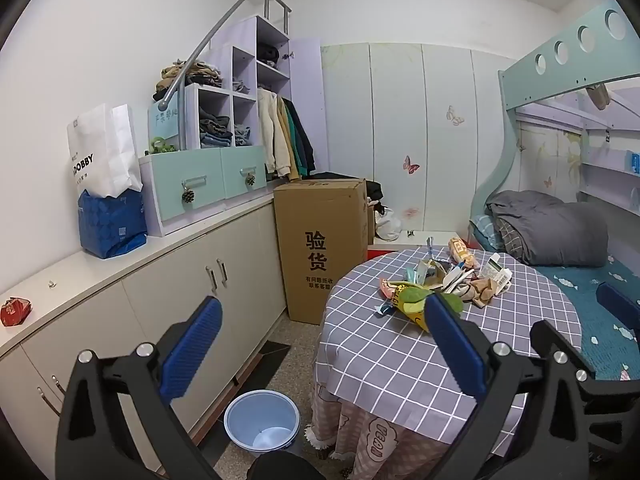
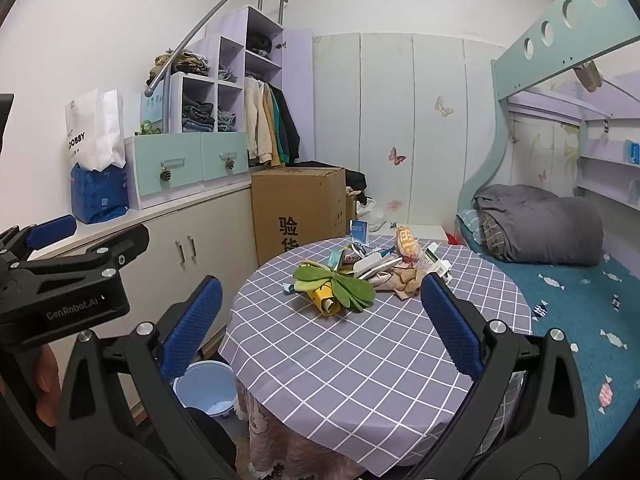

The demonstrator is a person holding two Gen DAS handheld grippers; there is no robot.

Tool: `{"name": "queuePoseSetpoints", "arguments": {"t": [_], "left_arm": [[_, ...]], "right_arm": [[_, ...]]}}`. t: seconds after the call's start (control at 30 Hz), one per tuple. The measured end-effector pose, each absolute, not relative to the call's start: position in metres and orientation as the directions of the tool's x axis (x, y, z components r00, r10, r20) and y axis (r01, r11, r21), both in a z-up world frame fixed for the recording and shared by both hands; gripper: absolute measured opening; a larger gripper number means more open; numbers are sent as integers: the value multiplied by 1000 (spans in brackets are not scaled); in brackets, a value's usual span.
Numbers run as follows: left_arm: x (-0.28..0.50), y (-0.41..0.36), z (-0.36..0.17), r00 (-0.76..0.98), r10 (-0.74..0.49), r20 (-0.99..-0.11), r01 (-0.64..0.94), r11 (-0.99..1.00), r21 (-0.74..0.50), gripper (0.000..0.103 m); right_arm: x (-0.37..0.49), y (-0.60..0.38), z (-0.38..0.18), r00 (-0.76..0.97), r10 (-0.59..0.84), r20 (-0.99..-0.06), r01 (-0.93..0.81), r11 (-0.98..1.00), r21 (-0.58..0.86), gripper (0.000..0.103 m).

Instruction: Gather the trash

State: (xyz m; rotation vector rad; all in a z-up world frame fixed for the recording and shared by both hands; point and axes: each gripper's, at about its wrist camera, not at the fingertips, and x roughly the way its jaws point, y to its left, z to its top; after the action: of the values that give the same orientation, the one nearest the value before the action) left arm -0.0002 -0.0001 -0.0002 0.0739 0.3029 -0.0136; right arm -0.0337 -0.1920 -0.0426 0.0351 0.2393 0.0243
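Note:
A pile of trash (image 1: pixel 448 280) lies on the round table with the grey checked cloth (image 1: pixel 400 352): wrappers, cartons, crumpled paper and a green leafy piece. It also shows in the right wrist view (image 2: pixel 360 276). A light blue bin (image 1: pixel 262 420) stands on the floor left of the table, also seen in the right wrist view (image 2: pixel 206 388). My left gripper (image 1: pixel 320 344) is open and empty, above the table's left edge, short of the pile. My right gripper (image 2: pixel 320 328) is open and empty, over the table's near part.
A tall cardboard box (image 1: pixel 320 244) stands behind the bin. Low cabinets (image 1: pixel 168 300) run along the left wall with bags on top. A bunk bed (image 1: pixel 580 240) with a grey quilt is right of the table. The left gripper shows in the right wrist view (image 2: pixel 52 236).

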Motion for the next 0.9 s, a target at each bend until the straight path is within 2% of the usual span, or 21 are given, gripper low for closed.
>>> {"name": "queuePoseSetpoints", "arguments": {"t": [0.9], "left_arm": [[0, -8, -4, 952, -5, -305, 28, 997, 73, 99]], "right_arm": [[-30, -186, -65, 966, 37, -255, -26, 999, 47, 97]]}}
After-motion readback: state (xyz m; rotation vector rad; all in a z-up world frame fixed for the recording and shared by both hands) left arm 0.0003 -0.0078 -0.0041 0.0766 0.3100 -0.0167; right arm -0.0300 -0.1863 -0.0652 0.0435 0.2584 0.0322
